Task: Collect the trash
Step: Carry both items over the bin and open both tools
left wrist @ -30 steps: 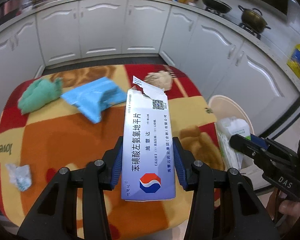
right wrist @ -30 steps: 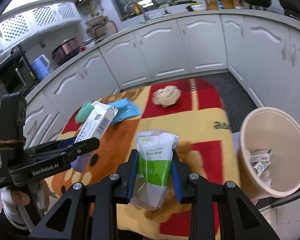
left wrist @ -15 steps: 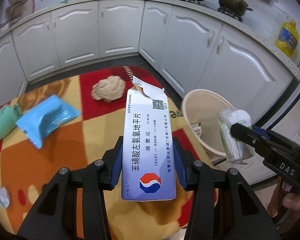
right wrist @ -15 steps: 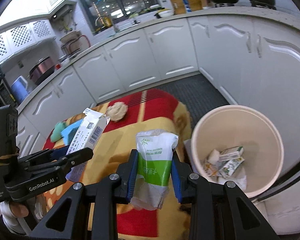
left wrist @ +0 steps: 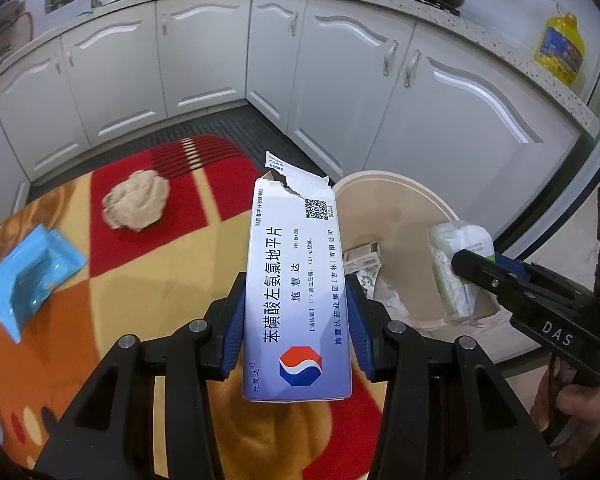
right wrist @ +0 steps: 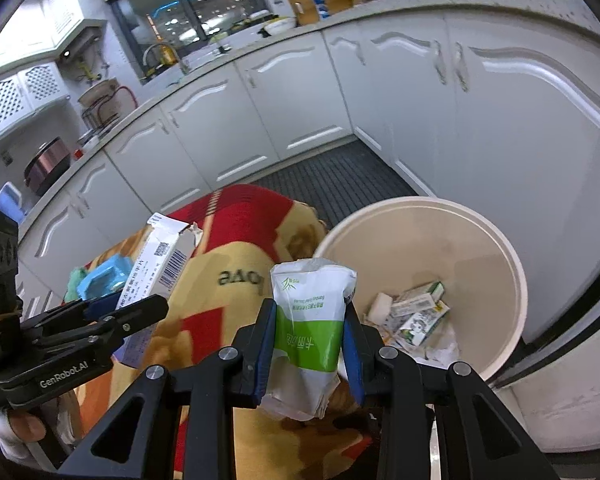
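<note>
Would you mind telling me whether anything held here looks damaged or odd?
Yes: the medicine box clamped in the left hand-held gripper has a ragged, torn-open top end, flap sticking up. The tissue pack in the right hand-held gripper looks crumpled.

I've swung both grippers toward the bin (right wrist: 496,240). The box (left wrist: 296,292) in my left gripper (left wrist: 296,332), which a second ago hung over the middle of the blanket (left wrist: 172,280), now sits at the blanket's edge just beside the bin's rim. The tissue pack (right wrist: 310,320) in my right gripper (right wrist: 310,346) has come from over the blanket to the bin's near rim. The bin's litter (right wrist: 416,312) has come into plain view.
</note>
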Action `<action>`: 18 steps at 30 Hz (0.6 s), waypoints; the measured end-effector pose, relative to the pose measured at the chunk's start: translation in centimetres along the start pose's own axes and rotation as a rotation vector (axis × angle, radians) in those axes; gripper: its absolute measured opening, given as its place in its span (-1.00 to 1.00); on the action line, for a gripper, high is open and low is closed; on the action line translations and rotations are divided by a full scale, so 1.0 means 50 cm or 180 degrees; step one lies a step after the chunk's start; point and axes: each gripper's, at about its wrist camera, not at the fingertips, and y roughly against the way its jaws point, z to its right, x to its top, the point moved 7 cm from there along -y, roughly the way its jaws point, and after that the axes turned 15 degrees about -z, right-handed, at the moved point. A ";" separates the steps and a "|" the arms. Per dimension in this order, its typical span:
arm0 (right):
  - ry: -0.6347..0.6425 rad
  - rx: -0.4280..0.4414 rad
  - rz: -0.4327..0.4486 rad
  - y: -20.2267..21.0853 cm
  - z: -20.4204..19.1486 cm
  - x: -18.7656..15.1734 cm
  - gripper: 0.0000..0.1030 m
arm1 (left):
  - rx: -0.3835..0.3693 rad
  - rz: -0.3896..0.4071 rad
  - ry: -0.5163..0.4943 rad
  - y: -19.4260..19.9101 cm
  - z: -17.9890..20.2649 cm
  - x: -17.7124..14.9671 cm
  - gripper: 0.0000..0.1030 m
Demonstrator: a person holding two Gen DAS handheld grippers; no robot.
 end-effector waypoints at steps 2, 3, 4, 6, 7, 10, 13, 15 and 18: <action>-0.0046 -0.0021 -0.0013 -0.004 0.016 0.002 -0.43 | -0.0007 -0.0023 -0.0039 -0.012 0.014 0.011 -0.15; -0.0063 -0.0031 -0.0018 -0.005 0.023 0.003 -0.43 | -0.0008 -0.0030 -0.0059 -0.018 0.021 0.016 -0.15; -0.0079 -0.0041 -0.0023 -0.007 0.027 0.003 -0.43 | -0.0012 -0.0037 -0.0080 -0.022 0.027 0.020 -0.15; -0.0119 -0.0065 -0.0042 -0.012 0.045 0.008 -0.43 | -0.0018 -0.0049 -0.0112 -0.032 0.041 0.031 -0.15; -0.0129 -0.0073 -0.0046 -0.013 0.050 0.007 -0.43 | -0.0024 -0.0058 -0.0136 -0.039 0.049 0.038 -0.15; -0.0155 -0.0121 -0.0068 -0.021 0.068 0.014 -0.43 | -0.0071 -0.0085 -0.0170 -0.057 0.066 0.054 -0.15; -0.0180 -0.0156 -0.0085 -0.031 0.087 0.023 -0.43 | -0.0151 -0.0129 -0.0213 -0.077 0.084 0.068 -0.15; -0.0203 -0.0179 -0.0097 -0.038 0.098 0.028 -0.43 | -0.0211 -0.0153 -0.0219 -0.091 0.094 0.077 -0.15; -0.0249 -0.0244 -0.0116 -0.049 0.118 0.037 -0.42 | -0.0370 -0.0173 -0.0185 -0.112 0.107 0.089 -0.14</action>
